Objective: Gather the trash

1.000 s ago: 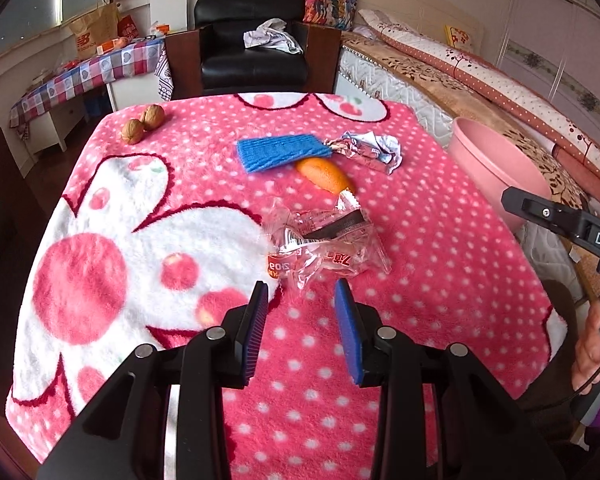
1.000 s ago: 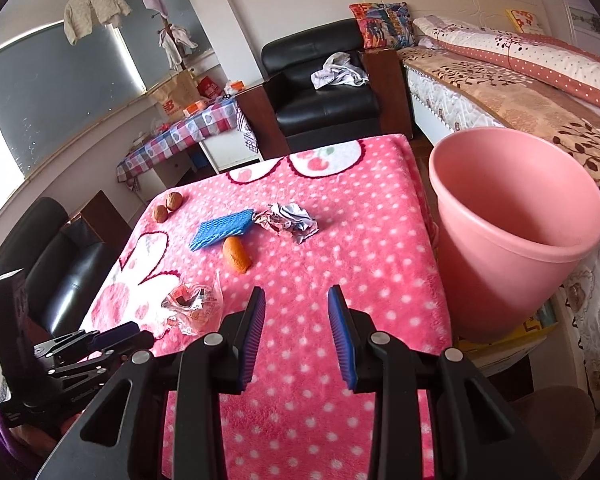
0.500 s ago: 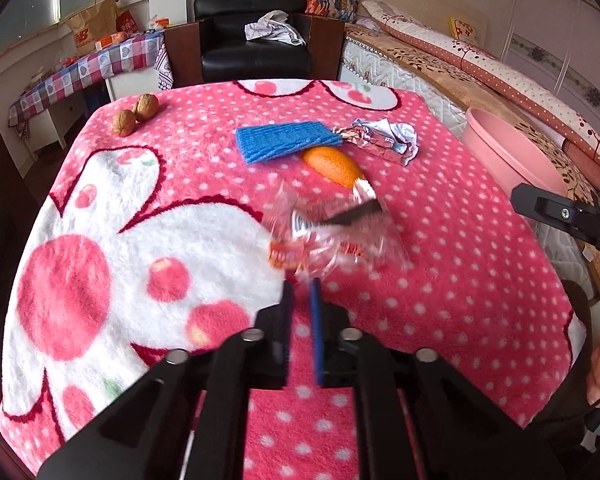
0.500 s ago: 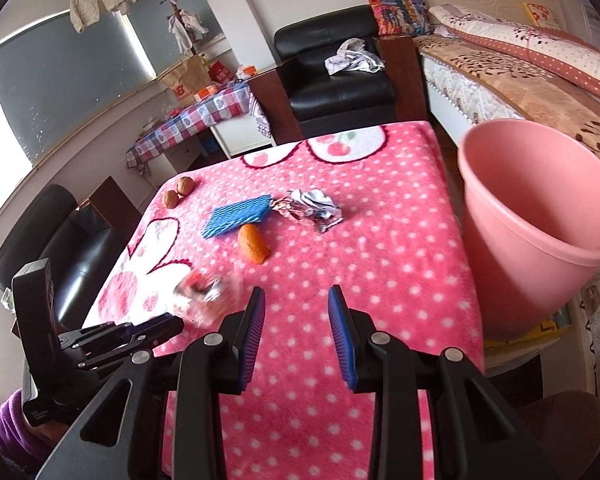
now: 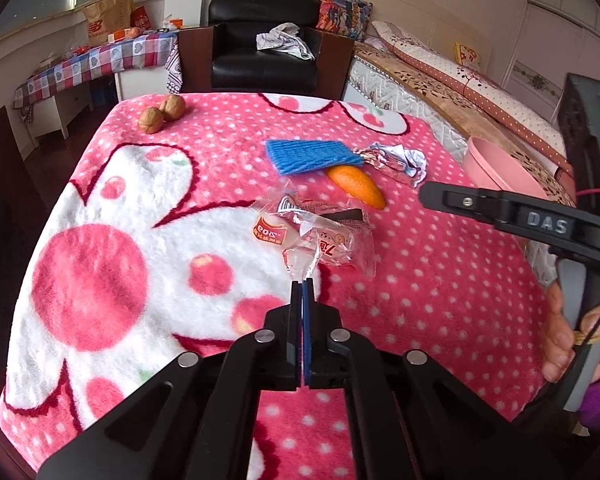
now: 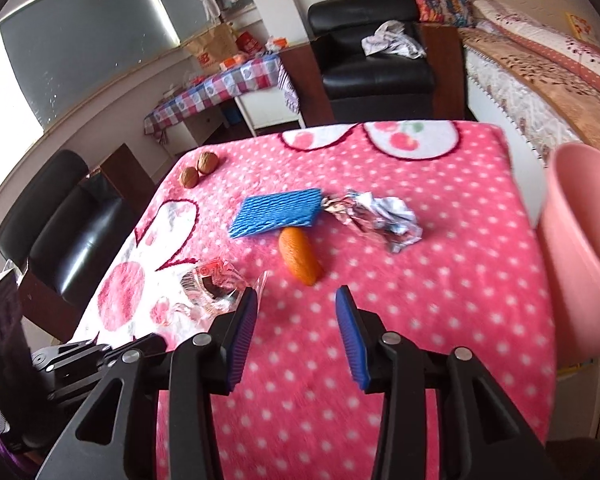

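Observation:
My left gripper [image 5: 302, 286] is shut on the near corner of a clear plastic wrapper [image 5: 320, 236] with red print, which lies on the pink blanket. The wrapper also shows in the right wrist view [image 6: 216, 292], just left of my right gripper [image 6: 296, 304], which is open and empty above the blanket. Beyond lie an orange peel [image 6: 300, 256] [image 5: 356, 186], a blue foam net [image 6: 276, 212] [image 5: 312, 156] and a crumpled foil wrapper [image 6: 380, 218] [image 5: 396, 160]. The pink bin [image 6: 580, 248] [image 5: 500, 168] stands off the table's right edge.
Two walnuts [image 5: 162, 114] [image 6: 198, 170] sit at the far left corner of the polka-dot blanket [image 6: 440, 280]. A black armchair [image 5: 264, 60] stands behind the table, a bed [image 5: 460, 80] to the right, a black seat [image 6: 60, 220] to the left.
My left gripper has closed from open onto the wrapper's near corner. My right gripper has swung left from beside the bin toward the items and stays open.

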Motion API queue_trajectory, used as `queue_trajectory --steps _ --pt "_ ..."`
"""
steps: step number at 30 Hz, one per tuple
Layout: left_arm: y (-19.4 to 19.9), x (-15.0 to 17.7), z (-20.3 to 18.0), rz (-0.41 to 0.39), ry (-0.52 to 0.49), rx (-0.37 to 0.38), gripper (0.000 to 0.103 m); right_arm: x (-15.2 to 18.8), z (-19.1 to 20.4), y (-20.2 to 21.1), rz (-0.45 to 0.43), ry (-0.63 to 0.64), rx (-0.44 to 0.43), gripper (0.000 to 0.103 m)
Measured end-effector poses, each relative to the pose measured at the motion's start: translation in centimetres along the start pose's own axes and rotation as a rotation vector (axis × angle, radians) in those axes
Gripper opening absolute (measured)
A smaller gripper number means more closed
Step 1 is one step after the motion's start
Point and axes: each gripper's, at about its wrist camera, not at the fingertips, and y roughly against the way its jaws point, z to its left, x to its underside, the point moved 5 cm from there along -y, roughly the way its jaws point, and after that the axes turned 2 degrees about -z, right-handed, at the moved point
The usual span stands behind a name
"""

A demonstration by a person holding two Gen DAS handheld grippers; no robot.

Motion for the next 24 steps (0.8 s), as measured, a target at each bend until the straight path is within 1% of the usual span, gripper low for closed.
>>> queue_trajectory --steps 5,11,13,14,15,16,17,19,24 --pt "0.7 0.0 1.6 -0.008 0.038 -0.006 0.000 -1.0 0.9 -3.3 0.051 0.060 0.050 0.040" --pt "1.3 -0.2 1.9 -0.019 0.054 0.007 0.000 -2.0 1.6 -6.2 0.071 0.147 0.127 0.040" --pt "1.5 -0.4 1.9 -0.023 0.055 0.010 0.000 -2.0 1.9 -6.9 0.078 0.166 0.137 0.040" --pt "1.5 -0.4 1.9 -0.023 0.055 0.010 0.000 -1.9 2.0 -7.1 0.084 0.170 0.130 0.039" --pt "1.5 -0.5 1.8 -0.025 0.055 0.010 0.000 -1.8 2.1 -7.1 0.084 0.174 0.129 0.033" --pt "1.6 -0.5 1.8 -0.027 0.055 0.010 0.000 -1.6 2.1 -6.9 0.079 0.182 0.139 0.029" --pt "1.7 -0.6 1.7 -0.030 0.056 0.011 0.000 -1.5 2.1 -6.8 0.079 0.181 0.136 0.020" --pt "1.8 -0.7 1.6 -0.034 0.059 0.013 0.000 -1.3 1.9 -6.2 0.082 0.151 0.096 0.019" --pt "2.0 -1.0 0.9 -0.042 0.054 0.017 0.000 -0.3 2.3 -4.1 0.061 0.149 0.055 0.016"
